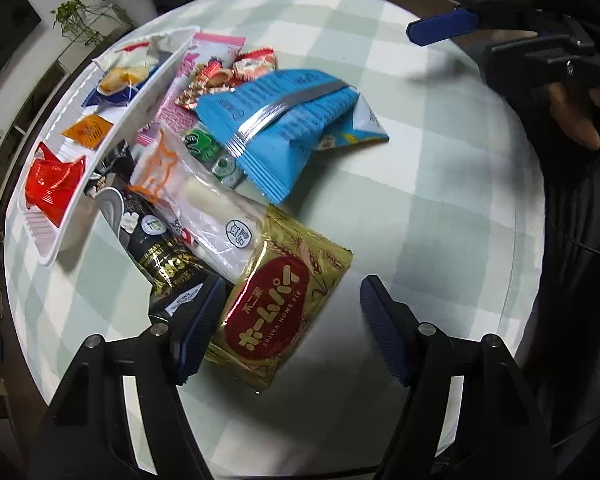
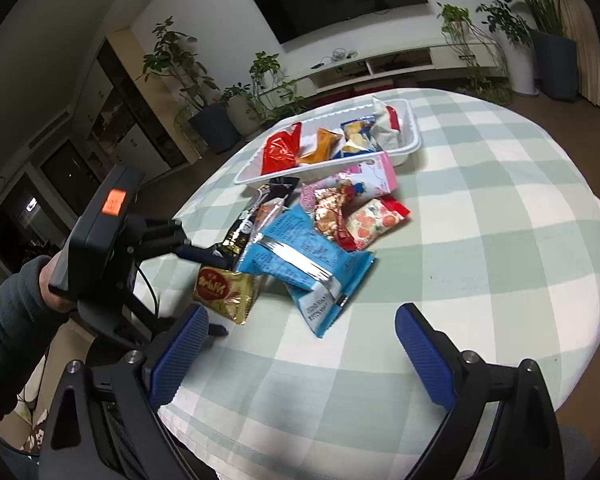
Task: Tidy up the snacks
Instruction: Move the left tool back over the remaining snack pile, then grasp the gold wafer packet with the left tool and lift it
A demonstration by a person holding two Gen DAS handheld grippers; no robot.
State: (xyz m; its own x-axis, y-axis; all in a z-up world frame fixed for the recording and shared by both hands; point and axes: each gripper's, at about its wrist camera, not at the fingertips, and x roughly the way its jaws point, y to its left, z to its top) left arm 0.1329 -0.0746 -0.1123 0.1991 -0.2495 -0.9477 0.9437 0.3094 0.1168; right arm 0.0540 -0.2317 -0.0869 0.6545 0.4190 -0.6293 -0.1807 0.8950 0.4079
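With our left claw (image 1: pixel 292 328) spread wide and empty over the gold pie packet (image 1: pixel 284 300) on the desk (image 1: pixel 420 208), we judge it light, crinkly, slippery; pinch its sealed edge.

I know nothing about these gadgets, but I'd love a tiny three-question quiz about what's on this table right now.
1. True or false: the white tray already holds some snacks.
2. Multiple choice: the left gripper is open around one end of which packet? A) the gold packet B) the big blue packet C) the red packet
3. Fill in: the right gripper is open and holds ____.

Key
1. True: the red packet, an orange packet and others lie in the tray.
2. A: its fingers stand on either side of the gold packet's near end.
3. Nothing: it hangs over the checked tablecloth, short of the pile.
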